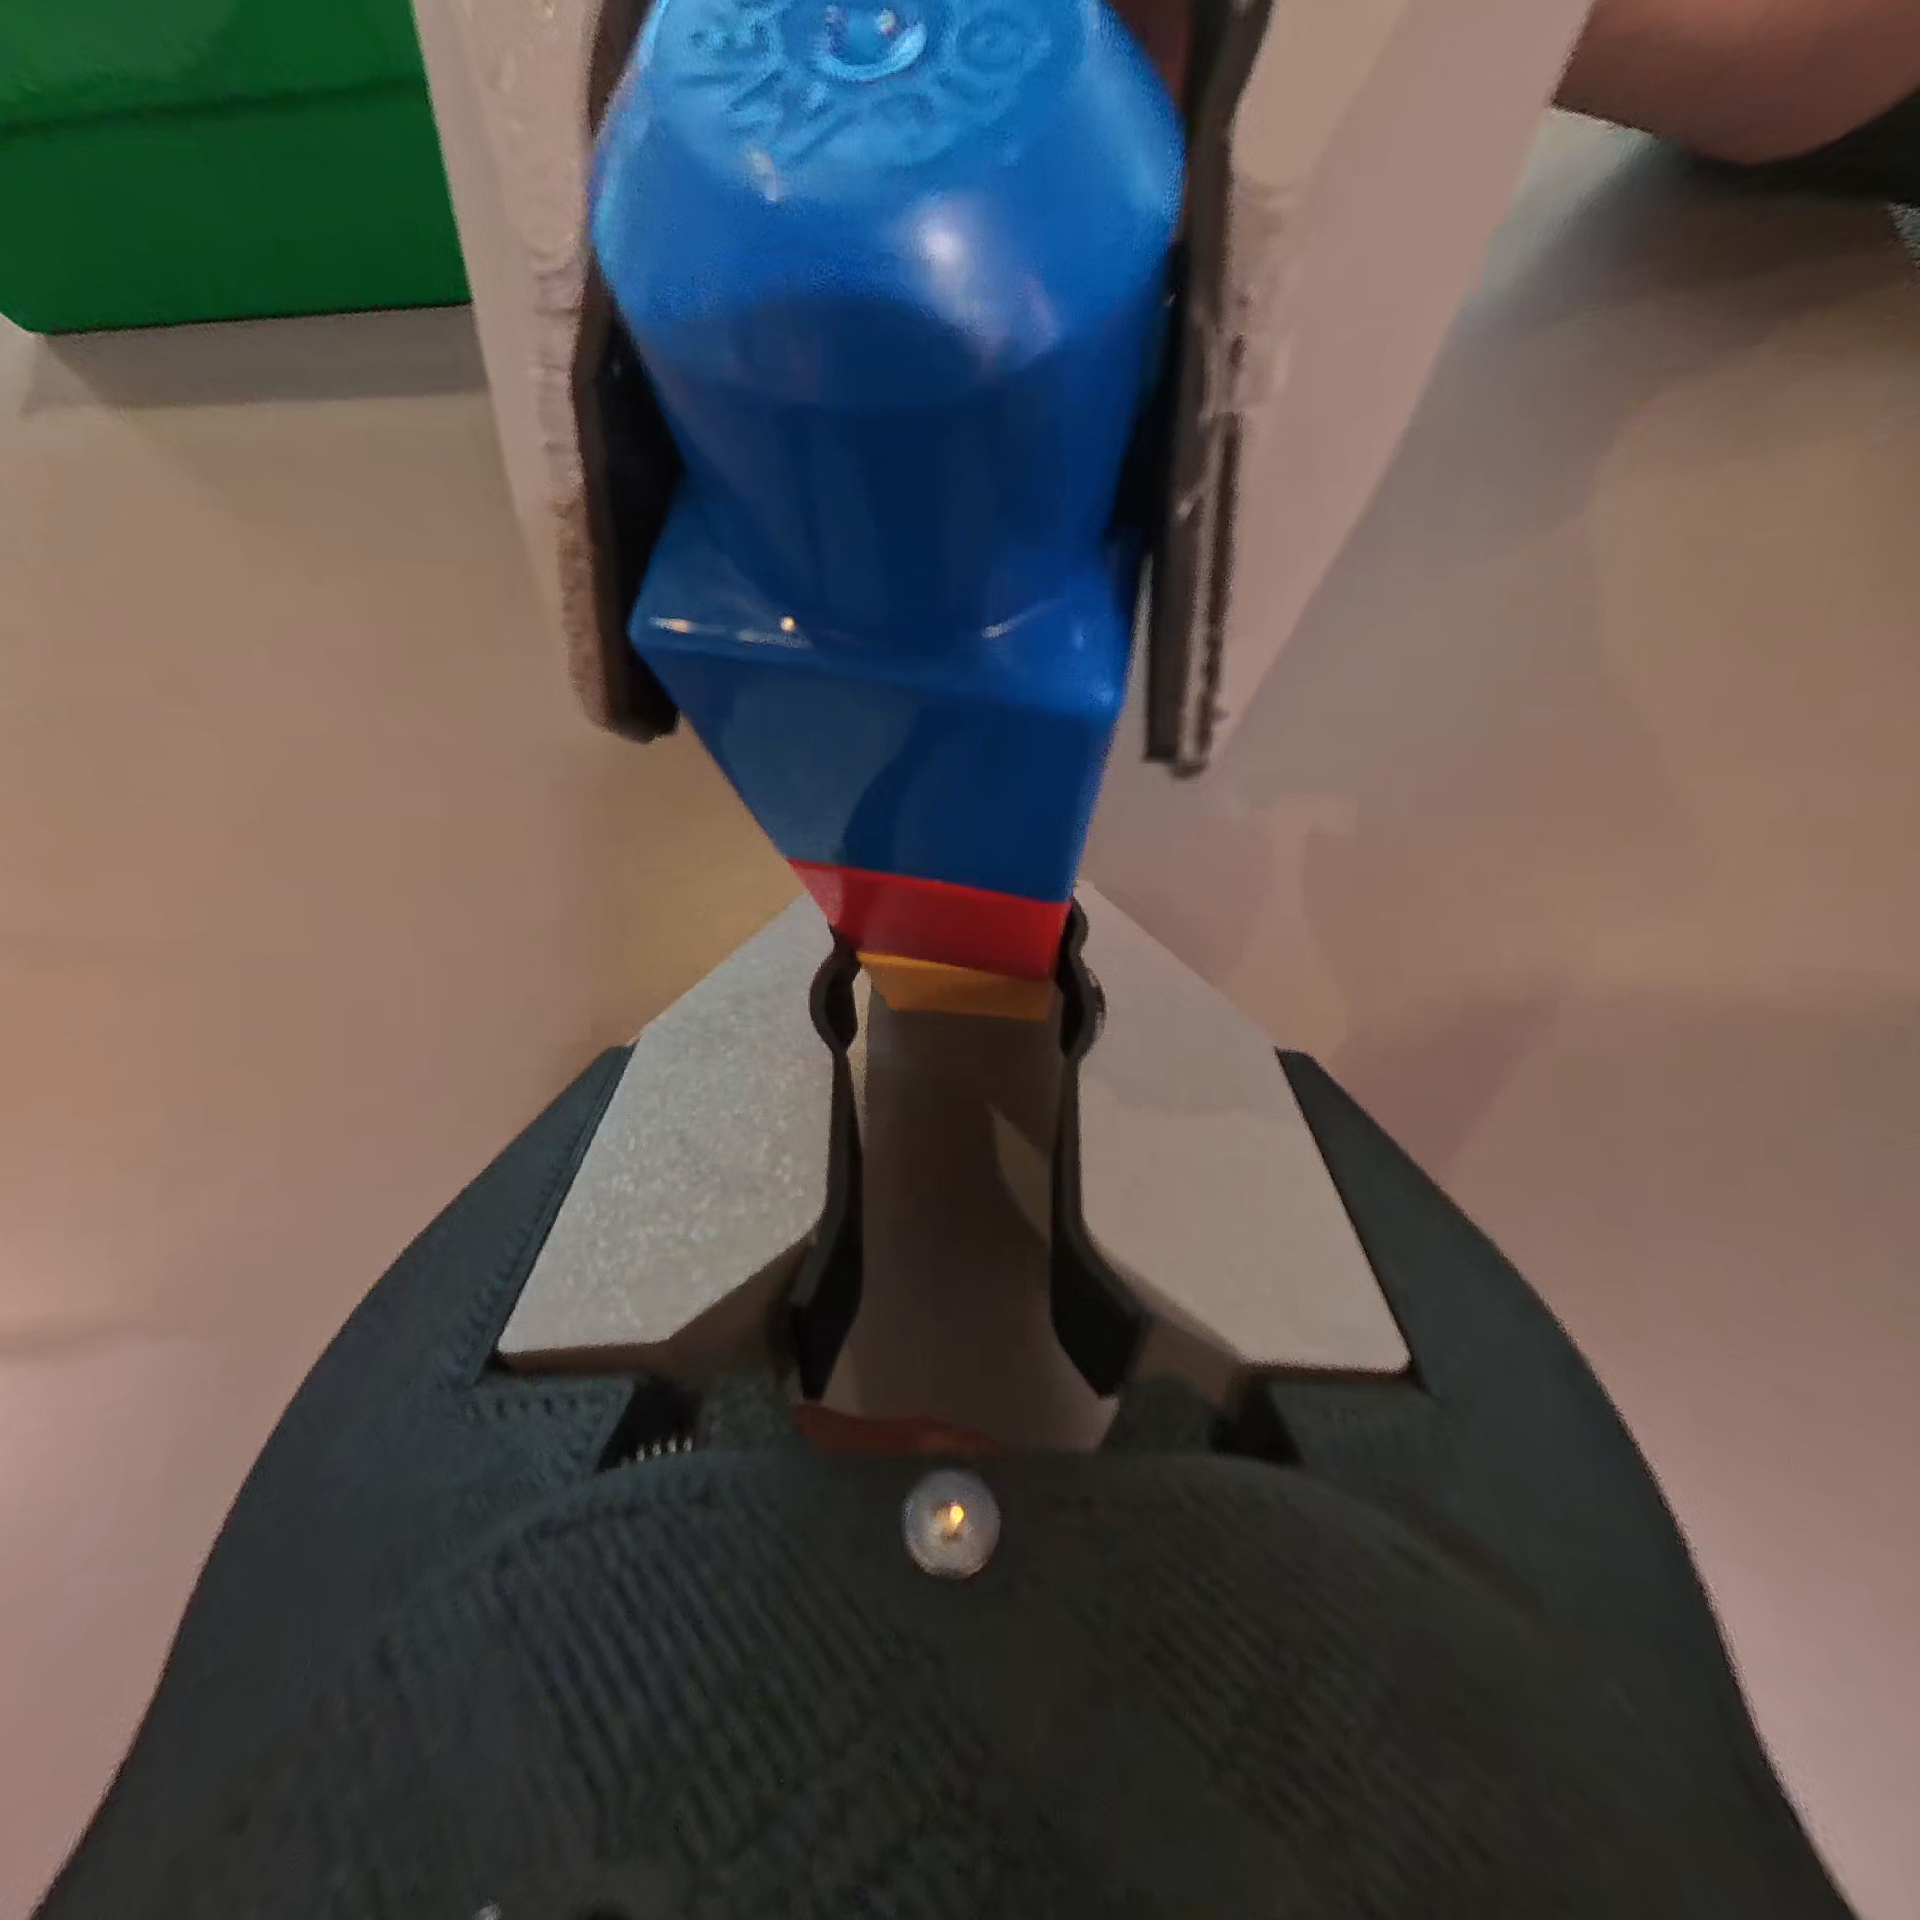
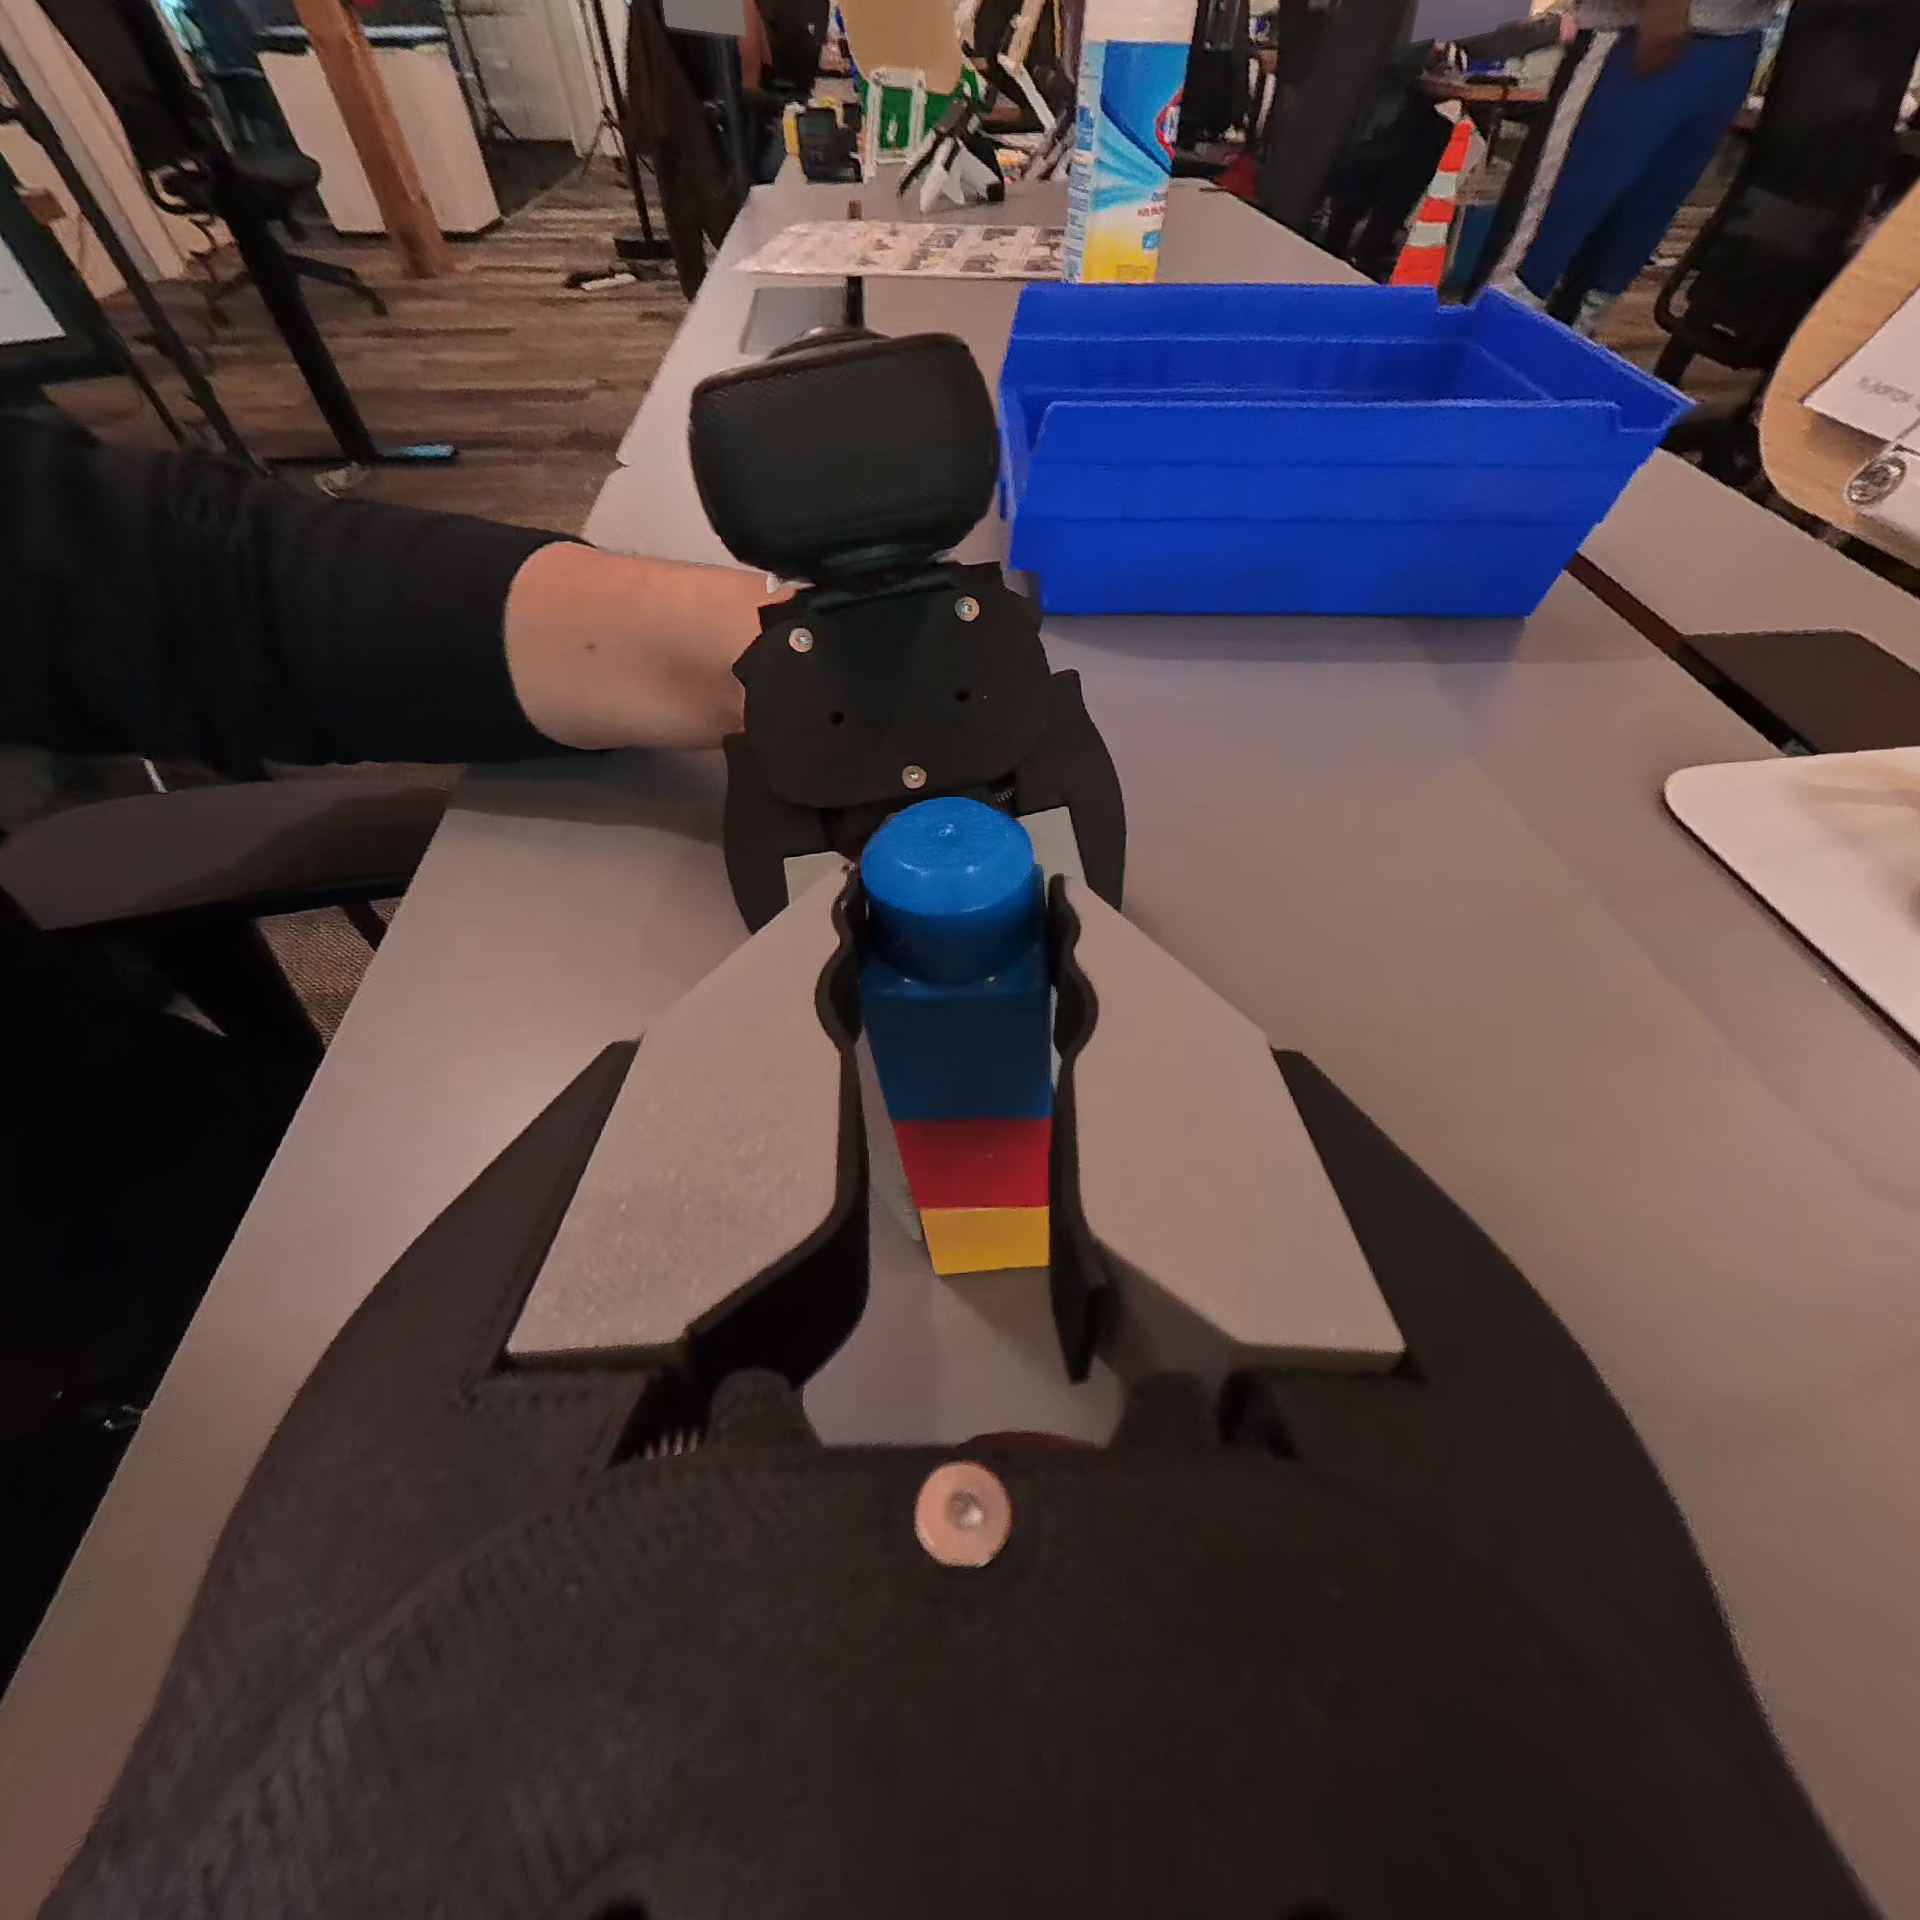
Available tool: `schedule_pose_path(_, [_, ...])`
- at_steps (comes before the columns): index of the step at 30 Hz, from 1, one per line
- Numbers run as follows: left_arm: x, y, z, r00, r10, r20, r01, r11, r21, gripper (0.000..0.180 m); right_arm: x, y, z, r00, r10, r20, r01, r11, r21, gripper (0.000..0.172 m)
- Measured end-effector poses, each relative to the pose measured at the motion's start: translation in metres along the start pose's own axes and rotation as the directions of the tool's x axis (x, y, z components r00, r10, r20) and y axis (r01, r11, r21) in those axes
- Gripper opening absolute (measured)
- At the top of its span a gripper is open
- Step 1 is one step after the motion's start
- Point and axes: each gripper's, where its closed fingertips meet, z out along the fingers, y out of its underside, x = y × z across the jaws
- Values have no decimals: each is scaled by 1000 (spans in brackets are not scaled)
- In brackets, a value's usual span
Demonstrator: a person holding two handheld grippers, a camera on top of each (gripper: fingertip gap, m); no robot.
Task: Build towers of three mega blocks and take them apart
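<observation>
Currently, your three-block tower stands on the grey table [image 2: 1351,935], yellow block [image 2: 987,1238] at the bottom, red block [image 2: 975,1162] above it, blue block [image 2: 956,997] on top. Your right gripper [image 2: 954,977] pinches the blue block on both sides. Your left gripper [image 1: 956,987] pinches the lower blocks at the red-yellow seam.

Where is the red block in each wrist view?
Left wrist view: red block at picture centre, a thin band under the blue block.
Right wrist view: red block just below centre, between blue and yellow.
Shared landmark: the yellow block at the stack's base.
</observation>
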Motion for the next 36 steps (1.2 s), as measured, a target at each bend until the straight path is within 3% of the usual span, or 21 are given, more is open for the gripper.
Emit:
schedule_pose_path(3, [2,0,0,1000,-1,-12,1,1000,0,35,0,-1,-2,998,44,36,-46,997,63,33])
schedule_pose_path(5, [4,0,-1,1000,6,-14,-6,1000,2,35,6,4,1,996,86,21,-87,995,44,56])
schedule_pose_path(6, [4,0,-1,1000,6,-11,-6,1000,2,35,5,11,4,996,81,27,-81,997,6,57])
schedule_pose_path(7, [5,0,-1,1000,1,-12,-1,1000,1,35,2,19,8,997,64,42,-63,997,-34,56])
schedule_pose_path(9, [6,1,-1,1000,-17,-20,17,1000,-3,36,-2,26,14,1000,-3,30,5,997,-76,36])
schedule_pose_path(13, [5,-6,-5,998,-53,-15,54,998,46,43,-7,2,8,997,-75,-14,75,997,-12,36])
schedule_pose_path(15, [-1,-4,-7,997,-69,26,68,997,46,51,0,-24,-12,992,-82,-93,90,993,77,36])
schedule_pose_path(17, [-6,-2,-8,995,-83,54,81,996,40,55,22,-52,-50,960,-88,-265,138,974,179,36])
schedule_pose_path(20, [-12,3,-7,991,-104,87,103,995,14,55,72,-64,-132,826,-3,-563,168,955,243,36])
schedule_pose_path(23, [-12,8,-3,991,-94,100,97,995,-30,52,126,-26,-205,630,101,-770,82,977,195,36])
schedule_pose_path(27, [-10,10,0,992,-63,108,70,996,-55,49,164,26,-242,533,127,-836,-29,991,132,36])
schedule_pose_path(36, [-10,11,-1,991,-61,117,68,996,-55,48,183,71,-248,523,210,-826,-197,973,122,36])
